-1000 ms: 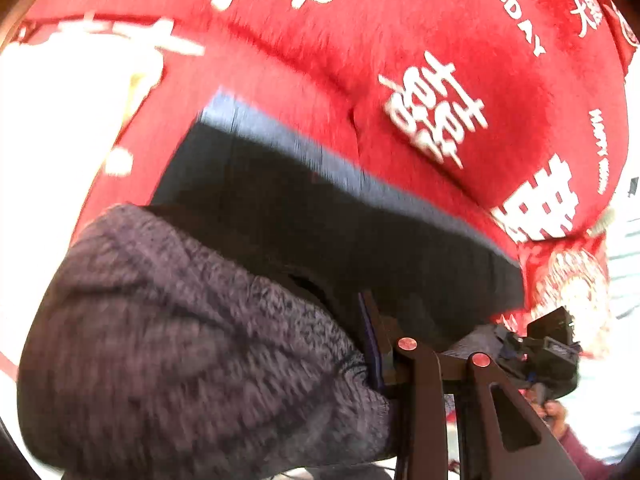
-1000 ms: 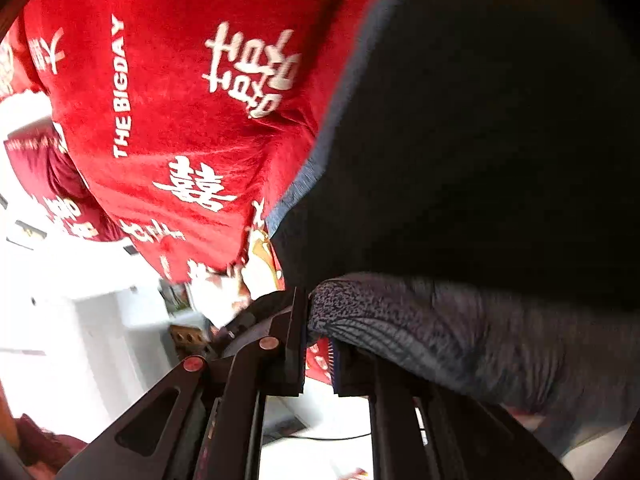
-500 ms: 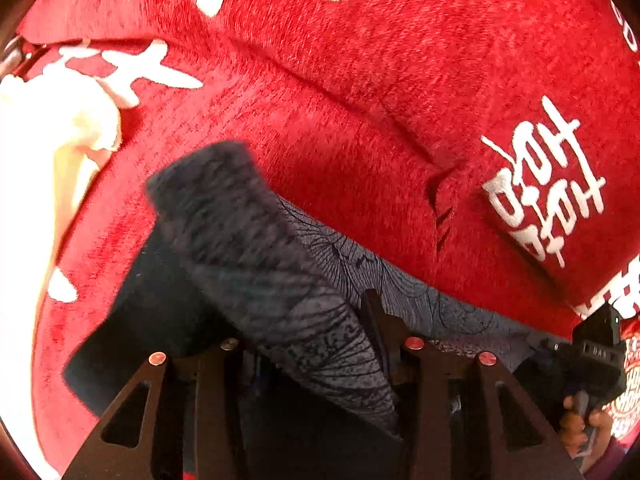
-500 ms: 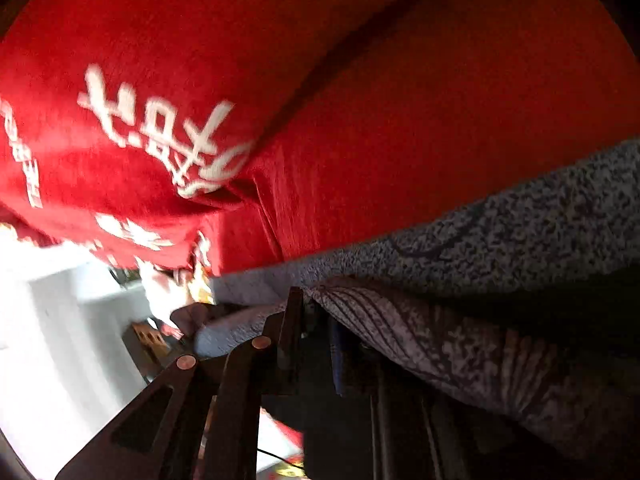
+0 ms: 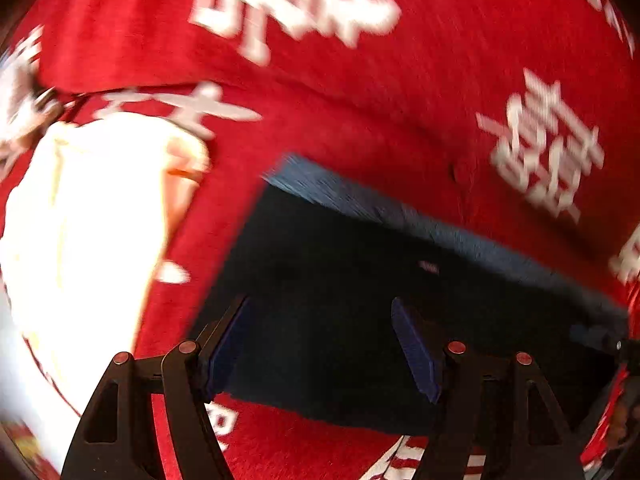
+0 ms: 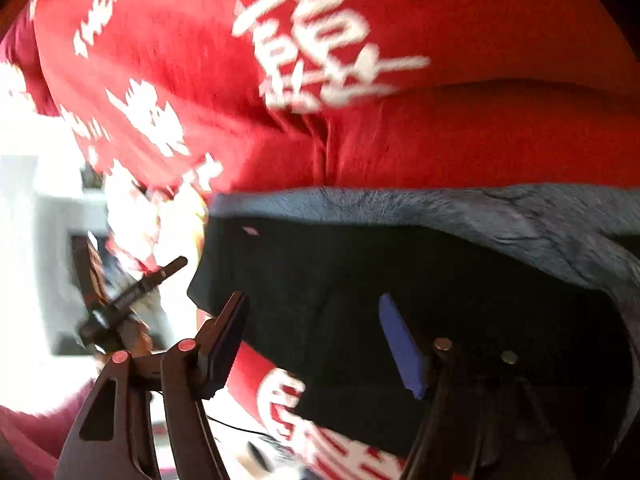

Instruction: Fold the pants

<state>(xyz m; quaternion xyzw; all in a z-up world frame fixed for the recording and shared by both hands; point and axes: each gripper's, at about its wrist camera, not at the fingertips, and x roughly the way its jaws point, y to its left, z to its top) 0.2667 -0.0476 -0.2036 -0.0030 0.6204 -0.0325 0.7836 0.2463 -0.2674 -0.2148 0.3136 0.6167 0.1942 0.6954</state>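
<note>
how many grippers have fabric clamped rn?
0. The left gripper is open above the folded pants on the red blanket; the right gripper is open above the same pants, nothing between its fingers.

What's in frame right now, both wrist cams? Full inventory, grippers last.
dark folded pants with a grey-blue edge: one, black with a grey-blue band, lying flat on the blanket.
red plush blanket with white characters: one, red with white print, under the pants and filling most of both views.
white cloth item: one, overexposed white, on the blanket left of the pants; what it is cannot be told.
pale furniture: blurred, white-grey, background at left of the right wrist view.
left gripper: one, black with blue pads, open above the pants.
right gripper: one, black with blue pads, open above the pants.
</note>
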